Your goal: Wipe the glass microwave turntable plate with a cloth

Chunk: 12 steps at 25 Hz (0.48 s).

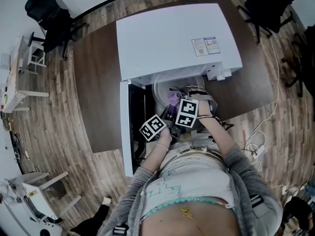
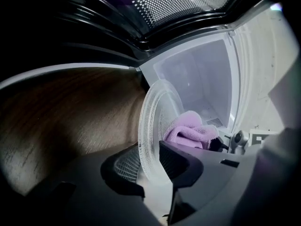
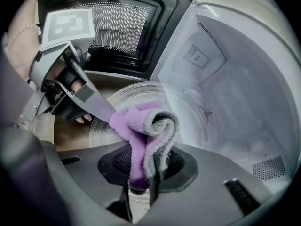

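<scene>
**Left gripper** (image 2: 151, 163): jaws closed partway on the rim of the glass plate (image 2: 153, 121). The plate stands on edge just ahead of the jaws, before the open microwave (image 1: 172, 38) cavity.

**Right gripper** (image 3: 143, 168): jaws clamped on a folded purple cloth (image 3: 146, 126). The cloth bulges beyond the tips and seems to rest on the plate's face, though the contact is blurred.

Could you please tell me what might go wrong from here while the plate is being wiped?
1. The left tongs grip the glass plate only at its rim; pressure from wiping could twist it loose, and it might drop.
2. The purple cloth is bunched in the right tongs, so a hard tip may scrape the glass.
</scene>
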Available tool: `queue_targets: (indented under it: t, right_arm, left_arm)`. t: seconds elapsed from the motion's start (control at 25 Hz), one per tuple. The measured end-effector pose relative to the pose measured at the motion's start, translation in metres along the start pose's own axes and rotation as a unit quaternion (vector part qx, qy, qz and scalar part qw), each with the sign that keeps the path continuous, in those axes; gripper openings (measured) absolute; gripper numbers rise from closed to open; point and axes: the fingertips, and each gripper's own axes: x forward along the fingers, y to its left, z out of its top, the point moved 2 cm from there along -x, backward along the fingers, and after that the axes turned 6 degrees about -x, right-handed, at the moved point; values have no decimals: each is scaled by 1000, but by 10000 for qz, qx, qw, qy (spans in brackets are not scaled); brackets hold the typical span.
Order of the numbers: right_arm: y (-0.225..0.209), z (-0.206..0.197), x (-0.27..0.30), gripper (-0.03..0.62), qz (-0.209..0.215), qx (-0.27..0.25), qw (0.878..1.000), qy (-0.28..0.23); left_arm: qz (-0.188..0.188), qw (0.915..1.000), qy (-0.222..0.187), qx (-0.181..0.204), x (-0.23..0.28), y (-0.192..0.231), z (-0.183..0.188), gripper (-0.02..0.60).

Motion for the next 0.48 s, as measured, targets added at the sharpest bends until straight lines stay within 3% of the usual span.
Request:
queue_targets:
  t: [0.36, 0.48]
  right_arm:
    - [-10, 36, 10, 115, 105, -139, 9994, -313]
    - [-10, 50, 13, 115, 38, -453, 9984, -339]
  left_arm:
    - [-20, 10000, -9, 3, 0, -2, -1, 117]
    - [-25, 10000, 0, -8, 0, -2, -1, 117]
